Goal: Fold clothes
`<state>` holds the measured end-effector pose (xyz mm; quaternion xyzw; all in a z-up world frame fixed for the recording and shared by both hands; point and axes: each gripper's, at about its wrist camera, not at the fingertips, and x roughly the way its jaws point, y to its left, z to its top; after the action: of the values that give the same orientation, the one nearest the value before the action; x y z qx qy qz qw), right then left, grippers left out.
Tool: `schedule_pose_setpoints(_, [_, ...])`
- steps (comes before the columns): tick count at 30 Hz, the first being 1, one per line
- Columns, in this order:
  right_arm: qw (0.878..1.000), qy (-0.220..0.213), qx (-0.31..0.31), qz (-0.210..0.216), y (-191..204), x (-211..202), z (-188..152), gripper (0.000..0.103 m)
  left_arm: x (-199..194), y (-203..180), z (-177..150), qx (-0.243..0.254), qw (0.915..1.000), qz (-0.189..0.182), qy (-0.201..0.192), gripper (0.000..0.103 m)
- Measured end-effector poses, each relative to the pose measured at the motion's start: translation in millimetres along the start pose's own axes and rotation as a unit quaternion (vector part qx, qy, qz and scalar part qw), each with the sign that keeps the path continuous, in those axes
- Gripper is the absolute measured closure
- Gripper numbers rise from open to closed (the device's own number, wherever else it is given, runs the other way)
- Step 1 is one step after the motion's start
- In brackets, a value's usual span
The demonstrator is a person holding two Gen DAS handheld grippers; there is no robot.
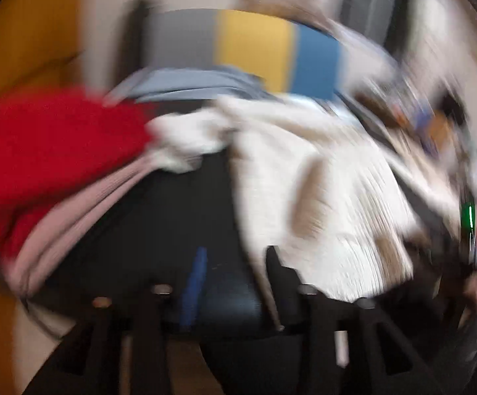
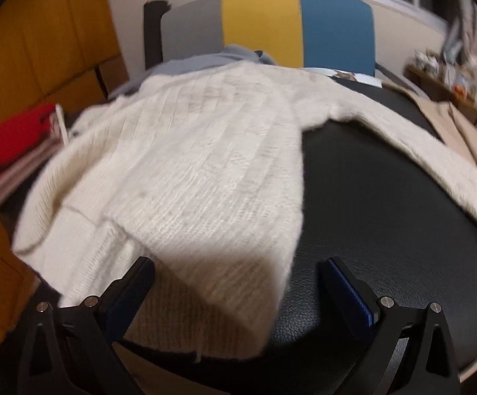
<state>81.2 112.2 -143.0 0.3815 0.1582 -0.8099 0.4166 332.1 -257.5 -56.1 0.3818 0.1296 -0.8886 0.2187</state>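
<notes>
Sweater (image 2: 185, 164) lies half folded on table (image 2: 386, 197), sleeve (image 2: 419, 151) still out; right gripper (image 2: 238, 283) released, left gripper (image 1: 231, 263) unclear.

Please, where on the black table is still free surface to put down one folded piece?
The bare patch of the black table lies right of the white knit sweater, below its stretched sleeve. The left side is crowded: the red garment on a stack, grey-blue cloth behind.

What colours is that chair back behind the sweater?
Chair back: grey, yellow and blue vertical panels; right wrist view shows it best.
</notes>
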Motion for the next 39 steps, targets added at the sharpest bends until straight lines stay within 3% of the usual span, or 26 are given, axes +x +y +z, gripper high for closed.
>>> schedule_pose_setpoints(3, [1.0, -0.005, -0.004, -0.01, 2.4, 2.1, -1.1, 0.0, 25.7, -57.4, 13.1, 0.135, 0.9908, -0.001, 0.01, 0.043])
schedule_pose_setpoints(6, [1.0, -0.013, -0.01, -0.024, 3.7, 4.4, -1.9, 0.0, 48.9, -82.5, 16.2, 0.174, 0.9839, -0.024, 0.034, 0.032])
schedule_pose_setpoints(10, [0.999, -0.039, -0.008, -0.028, 4.1, 7.0, -4.5, 0.0, 88.1, -100.1, 12.7, 0.217, 0.9731, 0.035, 0.068, 0.031])
schedule_pose_setpoints(13, [0.999, -0.038, -0.003, -0.025, 2.9, 8.2, -4.2, 0.0, 99.2, -95.2, 6.3, 0.213, 0.9724, 0.043, 0.085, 0.032])
schedule_pose_setpoints(14, [0.999, -0.038, -0.003, -0.025, 2.9, 8.3, -3.8, 0.0, 93.2, -91.2, 5.2, 0.199, 0.9766, 0.032, 0.075, 0.038])
schedule_pose_setpoints(16, [0.999, -0.036, -0.003, -0.024, 2.7, 8.6, -2.9, 0.0, 91.9, -81.2, 8.3, 0.161, 0.9839, 0.014, 0.076, 0.061])
schedule_pose_setpoints(17, [0.999, -0.034, -0.001, -0.023, 2.2, 8.6, -2.2, 0.0, 94.2, -74.7, 10.1, 0.136, 0.987, -0.006, 0.086, 0.078])
schedule_pose_setpoints(19, [0.999, -0.029, 0.001, -0.021, 1.2, 8.7, -0.7, 0.0, 97.7, -55.7, 15.9, 0.065, 0.9913, -0.046, 0.105, 0.09])
schedule_pose_setpoints(21, [0.999, -0.026, 0.004, -0.022, 0.2, 8.0, 1.8, 0.005, 88.3, -44.4, 23.9, 0.029, 0.9936, -0.07, 0.083, 0.092])
schedule_pose_setpoints(23, [0.999, -0.032, -0.001, -0.027, 0.0, 1.7, 2.6, 0.045, 68.0, -30.6, 37.6, -0.016, 0.9923, -0.116, 0.041, 0.093])
schedule_pose_setpoints(24, [0.999, -0.031, -0.001, -0.027, -2.5, -0.2, 6.8, 0.087, 55.0, -22.2, 45.3, -0.044, 0.9883, -0.146, 0.015, 0.092])
schedule_pose_setpoints(25, [0.999, -0.027, 0.007, -0.027, -7.4, -2.4, 12.6, 0.09, 45.5, -14.3, 51.0, -0.065, 0.984, -0.166, -0.003, 0.092])
schedule_pose_setpoints(27, [0.998, -0.05, 0.027, -0.022, -20.1, -18.3, 26.2, 0.09, 25.1, 0.7, 59.4, -0.102, 0.9769, -0.185, -0.033, 0.092])
schedule_pose_setpoints(30, [0.994, -0.106, 0.022, -0.024, -28.0, -57.4, 47.2, 0.091, 10.7, 17.5, 60.1, -0.122, 0.9706, -0.202, -0.047, 0.093])
schedule_pose_setpoints(34, [0.984, -0.172, -0.053, 0.013, -8.8, -126.3, 61.2, 0.091, -5.8, 31.4, 39.8, -0.108, 0.9736, -0.196, -0.045, 0.095])
schedule_pose_setpoints(36, [0.982, -0.15, -0.109, 0.029, 6.7, -135.2, 52.8, 0.091, -6.6, 35.2, 18.5, -0.113, 0.9768, -0.181, -0.018, 0.095])
schedule_pose_setpoints(39, [0.985, -0.043, -0.164, 0.04, 23.2, -108.0, 17.9, 0.091, -0.1, 43.7, -19.9, -0.134, 0.9792, -0.149, 0.031, 0.095])
